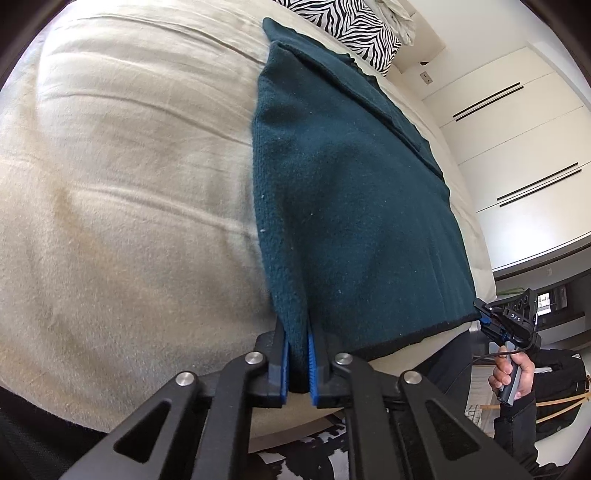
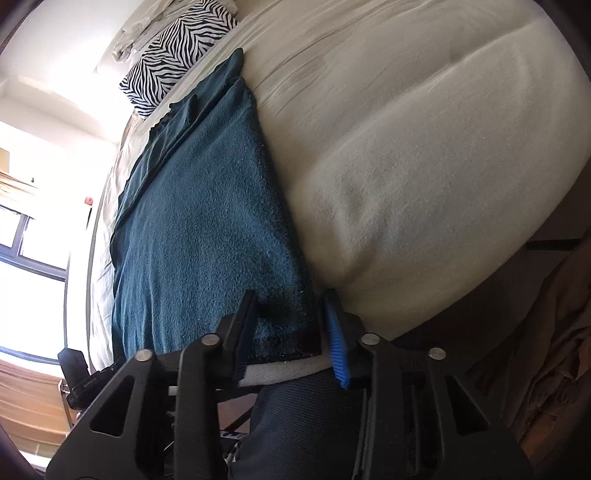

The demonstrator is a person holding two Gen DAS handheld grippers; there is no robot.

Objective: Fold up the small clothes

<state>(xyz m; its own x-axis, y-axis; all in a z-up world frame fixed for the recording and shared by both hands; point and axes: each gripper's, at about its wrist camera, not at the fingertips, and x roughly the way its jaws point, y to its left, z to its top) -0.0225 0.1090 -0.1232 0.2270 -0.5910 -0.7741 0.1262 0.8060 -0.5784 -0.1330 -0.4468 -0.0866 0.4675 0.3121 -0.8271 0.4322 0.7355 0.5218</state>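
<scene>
A dark teal knitted garment (image 1: pixel 343 206) lies flat on the cream-covered bed (image 1: pixel 122 206), running from the near edge at 6 o'clock away toward 12 o'clock, where a zebra-striped pillow (image 1: pixel 354 29) sits just beyond its far end. Nothing lies on top of the garment. It looks already folded lengthwise, with a narrower layer lying along its far right side and a dark hem along the near edge.

In the left wrist view, the left gripper (image 1: pixel 297 363) has its jaws closed on the garment's near left corner, cloth pinched between the blue pads. At 4 o'clock, a hand (image 1: pixel 511 373) holds the right gripper (image 1: pixel 487 321) at the near right corner. White cupboard doors (image 1: pixel 517 122) stand at 2 o'clock.

In the right wrist view, the right gripper (image 2: pixel 291 334) straddles that corner of the garment (image 2: pixel 207 221); its jaws seem to press the cloth, though the left pad is in shadow. A bright window (image 2: pixel 33 243) shows at 9 o'clock.
</scene>
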